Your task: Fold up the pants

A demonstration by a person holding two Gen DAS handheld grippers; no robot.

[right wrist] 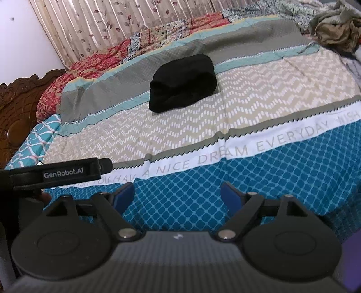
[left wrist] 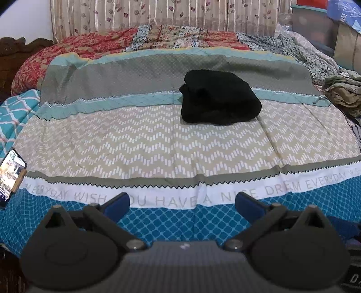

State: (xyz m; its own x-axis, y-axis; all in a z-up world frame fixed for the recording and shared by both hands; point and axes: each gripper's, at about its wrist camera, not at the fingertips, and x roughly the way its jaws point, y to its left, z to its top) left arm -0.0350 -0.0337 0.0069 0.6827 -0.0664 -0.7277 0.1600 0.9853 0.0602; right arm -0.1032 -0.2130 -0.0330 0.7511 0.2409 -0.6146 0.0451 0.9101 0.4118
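Note:
Black pants lie folded into a compact bundle on the patterned bedspread, right of centre in the left wrist view. In the right wrist view the same pants sit left of centre and farther up the bed. My left gripper hangs over the blue band at the near edge, well short of the bundle, open with nothing between its blue pads. My right gripper is also open and empty above the blue band. The left gripper's black body marked GenRobot.AI shows at the left of the right wrist view.
A phone with a lit screen rests at the bed's left edge. A crumpled pile of olive clothes lies at the right side of the bed. Red floral bedding and a curtain are at the far end, a carved wooden headboard at the left.

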